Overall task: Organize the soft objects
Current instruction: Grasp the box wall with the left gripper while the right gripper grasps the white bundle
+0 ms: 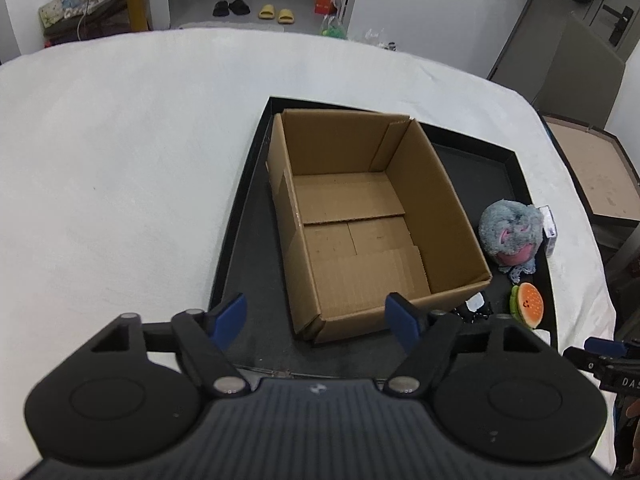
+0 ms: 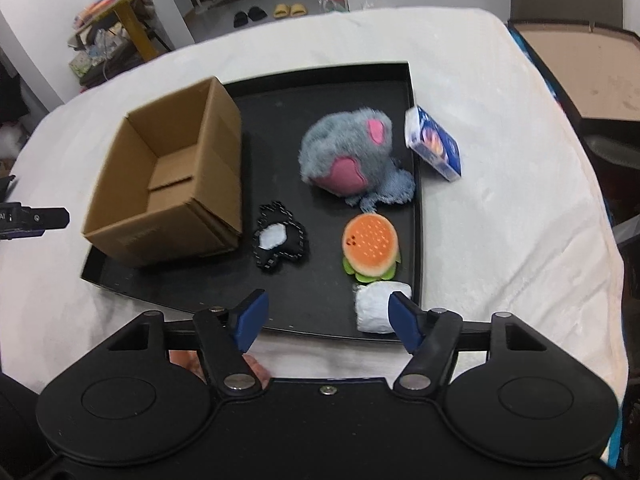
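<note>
Left wrist view: the left hand-held gripper (image 1: 316, 318) hangs with its blue pads apart and nothing between them, above the near corner of the open brown cardboard box (image 1: 360, 220). The box stands empty inside the shallow black rectangular tray (image 1: 240, 240) on the worktop covered by a white fleecy cloth (image 1: 120, 160). Its long axis runs away from the camera, mouth up. Beside it on the tray lie the fluffy grey-and-pink plush animal (image 1: 510, 234) and the small orange-topped plush hamburger (image 1: 527, 305). To do the step well, I would keep this gripper off the box rim so the light carton is not shoved, or use it only to steady the wall.

Right wrist view: the right hand-held gripper (image 2: 326, 318) is also parted and empty. Its right pad overlaps the crumpled white soft wad (image 2: 376, 306) at the tray's near right corner; whether it touches I cannot tell. That wad looks the likeliest first pick, so the jaws should straddle its short width and close gently. It is roughly round, with no clear heading. The hamburger lies just beyond it, bun towards the camera. The flat black-and-white pixel-edged plush (image 2: 280, 242) sits beside the box. The plush animal lies further back, pink patch facing the camera. A blue printed carton (image 2: 434, 142) leans on the tray's right rim; it looks rigid, so I would leave it.
</note>
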`<state>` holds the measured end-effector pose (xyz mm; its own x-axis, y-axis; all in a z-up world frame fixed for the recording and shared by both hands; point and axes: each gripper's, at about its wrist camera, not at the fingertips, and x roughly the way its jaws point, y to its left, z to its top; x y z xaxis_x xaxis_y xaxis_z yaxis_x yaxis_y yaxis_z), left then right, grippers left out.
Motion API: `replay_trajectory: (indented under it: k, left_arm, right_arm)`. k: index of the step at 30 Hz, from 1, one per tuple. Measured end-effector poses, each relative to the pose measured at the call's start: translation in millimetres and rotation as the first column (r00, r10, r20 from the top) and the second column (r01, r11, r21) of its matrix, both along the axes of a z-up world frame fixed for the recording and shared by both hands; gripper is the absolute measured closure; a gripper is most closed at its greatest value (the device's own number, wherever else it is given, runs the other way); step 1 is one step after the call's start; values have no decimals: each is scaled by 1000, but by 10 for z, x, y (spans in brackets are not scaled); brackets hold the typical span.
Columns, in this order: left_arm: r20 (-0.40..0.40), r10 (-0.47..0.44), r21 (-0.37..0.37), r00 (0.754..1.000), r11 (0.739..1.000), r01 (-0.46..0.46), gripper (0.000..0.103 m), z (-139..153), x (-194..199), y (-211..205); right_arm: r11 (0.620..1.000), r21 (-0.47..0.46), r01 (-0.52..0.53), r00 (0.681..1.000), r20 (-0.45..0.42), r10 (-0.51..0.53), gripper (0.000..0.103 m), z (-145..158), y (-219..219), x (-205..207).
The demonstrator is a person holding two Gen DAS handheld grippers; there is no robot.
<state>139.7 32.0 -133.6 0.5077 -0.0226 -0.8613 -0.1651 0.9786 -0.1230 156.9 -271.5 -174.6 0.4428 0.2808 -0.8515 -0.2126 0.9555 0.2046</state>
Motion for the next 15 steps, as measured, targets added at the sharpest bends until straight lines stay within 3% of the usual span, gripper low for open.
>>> replay_trajectory:
  k: [5, 15]
  left_arm:
    - [-10, 7, 1, 1000, 1000, -7, 42, -158, 115, -37]
    - [-47, 28, 6, 999, 1000, -27, 66, -454, 291, 0]
  right_arm:
    - [1000, -24, 13, 999, -36, -14, 45, -189, -22, 105]
    - [999, -29, 37, 994, -99, -40, 46, -482, -59, 229]
